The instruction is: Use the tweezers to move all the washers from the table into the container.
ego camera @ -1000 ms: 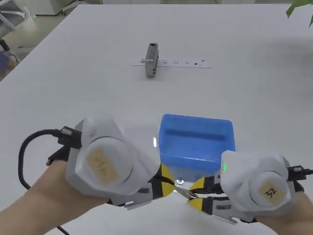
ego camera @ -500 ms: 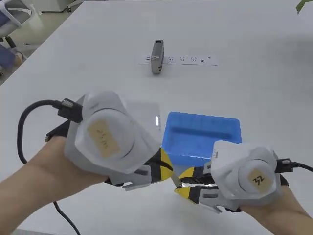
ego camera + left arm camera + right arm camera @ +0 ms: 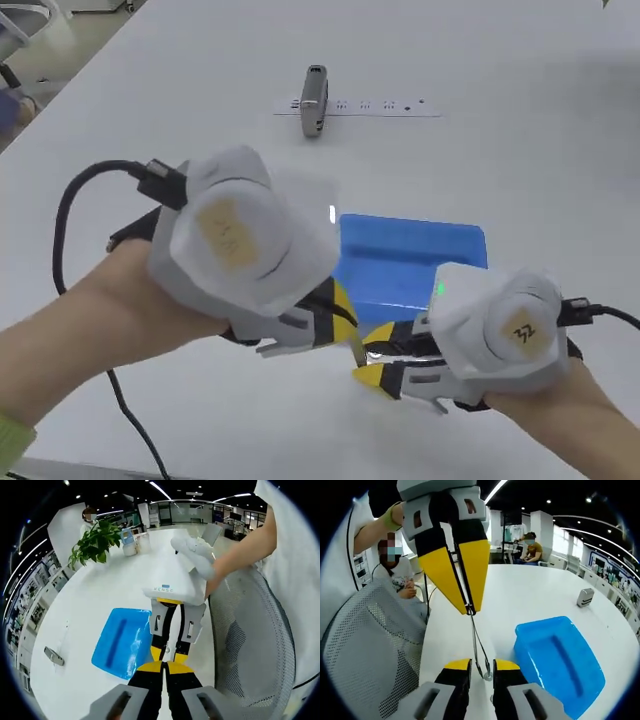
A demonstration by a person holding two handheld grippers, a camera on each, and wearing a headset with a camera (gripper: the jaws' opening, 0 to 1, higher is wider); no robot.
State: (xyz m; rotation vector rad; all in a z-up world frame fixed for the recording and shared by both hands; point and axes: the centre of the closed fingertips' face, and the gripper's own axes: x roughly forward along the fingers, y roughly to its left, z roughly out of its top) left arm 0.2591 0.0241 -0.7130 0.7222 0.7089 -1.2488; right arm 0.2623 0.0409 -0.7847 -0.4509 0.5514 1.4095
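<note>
Your left tongs (image 3: 470,611) are clamped tight on the tweezers (image 3: 475,640), the yellow jaw tips pressed together around the two thin steel legs. In the left gripper view the same tongs (image 3: 164,666) show hardly any gap between the jaws. The tweezers run from that grip straight toward your right tongs (image 3: 482,666), and their tips sit in the narrow slot between the right jaws. I cannot tell whether the right jaws actually press on the legs or merely flank them. A small washer (image 3: 488,676) is at the tweezer tips, outside the blue container (image 3: 555,655) and just beside its near wall. Whether the washer is off the desk (image 3: 500,130) cannot be told. In the head view both tongs meet nose to nose just in front of the container's near wall, the left ones (image 3: 340,312) toward its near-left corner and the right ones (image 3: 375,368) below its near edge. The container's inside looks bare blue. Beyond the container's far wall, well apart from it, a white power strip (image 3: 375,105) lies flat with a grey block (image 3: 315,100) at its left end.
</note>
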